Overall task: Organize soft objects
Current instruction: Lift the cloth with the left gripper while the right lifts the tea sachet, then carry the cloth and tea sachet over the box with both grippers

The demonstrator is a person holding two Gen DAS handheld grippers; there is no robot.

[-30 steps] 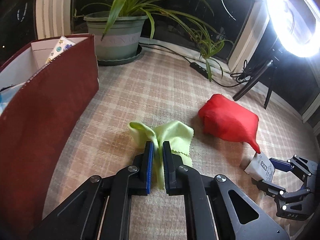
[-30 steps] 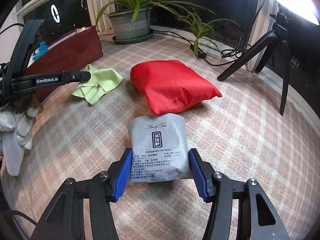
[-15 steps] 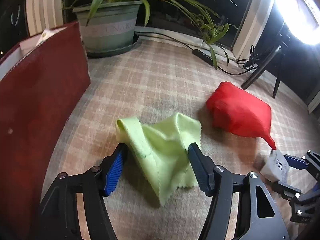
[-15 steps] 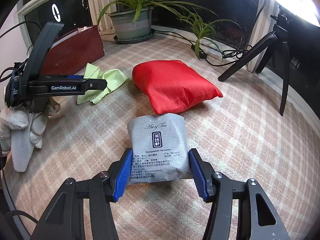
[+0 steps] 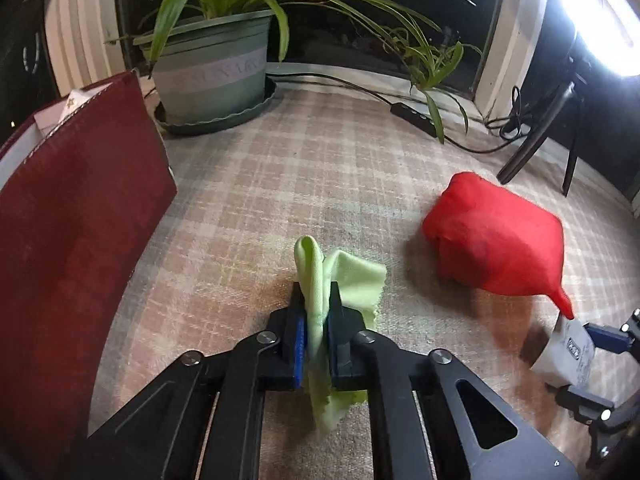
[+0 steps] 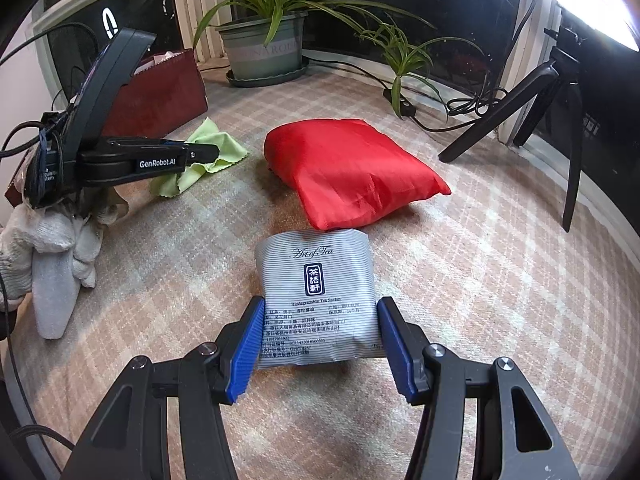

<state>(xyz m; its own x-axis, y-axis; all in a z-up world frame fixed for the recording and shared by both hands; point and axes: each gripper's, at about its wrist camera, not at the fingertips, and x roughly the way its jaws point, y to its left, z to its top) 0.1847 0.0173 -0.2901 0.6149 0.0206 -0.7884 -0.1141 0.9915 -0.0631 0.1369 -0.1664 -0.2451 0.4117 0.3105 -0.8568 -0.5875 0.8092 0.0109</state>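
My left gripper (image 5: 317, 322) is shut on a light green cloth (image 5: 352, 276), pinching a fold of it just above the plaid table cover; it also shows in the right wrist view (image 6: 212, 152). A red soft pouch (image 5: 496, 244) lies to its right, seen too in the right wrist view (image 6: 352, 172). My right gripper (image 6: 320, 344) has its jaws wide around a grey striped tea sachet (image 6: 316, 292) lying on the table, pads at its sides. The dark red box (image 5: 72, 216) stands at the left.
A potted plant (image 5: 212, 68) stands at the back by the window. A cable and power strip (image 5: 412, 118) run along the back edge. A tripod (image 6: 532, 96) with a bright lamp stands at the right. The gloved hand (image 6: 44, 244) holds the left gripper.
The left gripper, open around the green cloth half a second ago, has shut on it again and bunched it into a fold. The right gripper and sachet have not moved.
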